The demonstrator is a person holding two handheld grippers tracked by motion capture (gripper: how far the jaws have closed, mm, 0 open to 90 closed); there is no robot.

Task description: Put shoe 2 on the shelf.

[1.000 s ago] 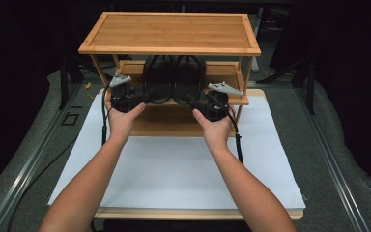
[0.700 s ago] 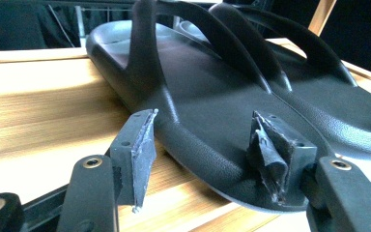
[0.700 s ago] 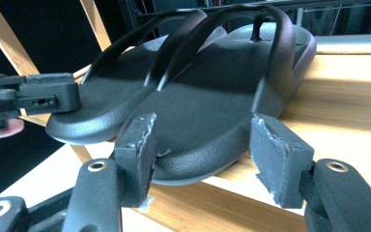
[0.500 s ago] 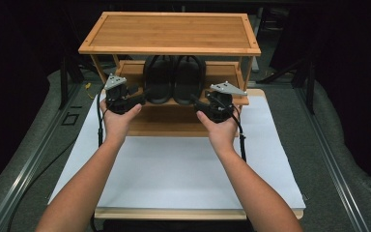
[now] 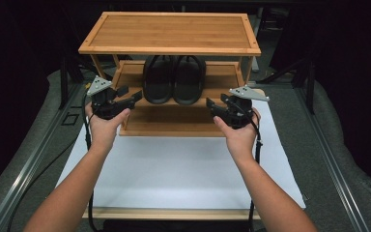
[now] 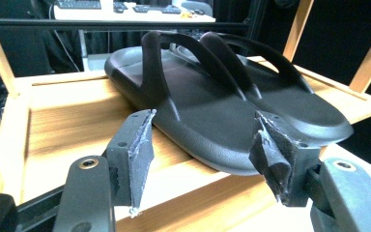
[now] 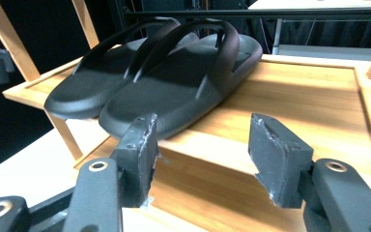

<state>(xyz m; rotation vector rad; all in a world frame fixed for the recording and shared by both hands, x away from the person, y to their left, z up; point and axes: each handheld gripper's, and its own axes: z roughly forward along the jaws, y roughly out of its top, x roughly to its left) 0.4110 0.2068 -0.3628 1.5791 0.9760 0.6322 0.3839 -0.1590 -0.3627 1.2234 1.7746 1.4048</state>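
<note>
Two black sandals lie side by side on the middle shelf of a bamboo shoe rack. My left gripper is open at the shelf's front left, just short of the left sandal, nothing between its fingers. My right gripper is open at the front right, its jaws aimed at the heel of the right sandal. Both sandals rest flat, straps up, heels at the shelf's front edge.
The rack stands at the far end of a white mat on the table. Its top shelf overhangs the sandals, and a lower shelf lies beneath them. Slanted side posts frame the shelf. Grey floor and metal rails flank the table.
Both grippers have pulled back and apart from the sandals, left one leftward, right one rightward. The sandals stay on the middle shelf, released.
</note>
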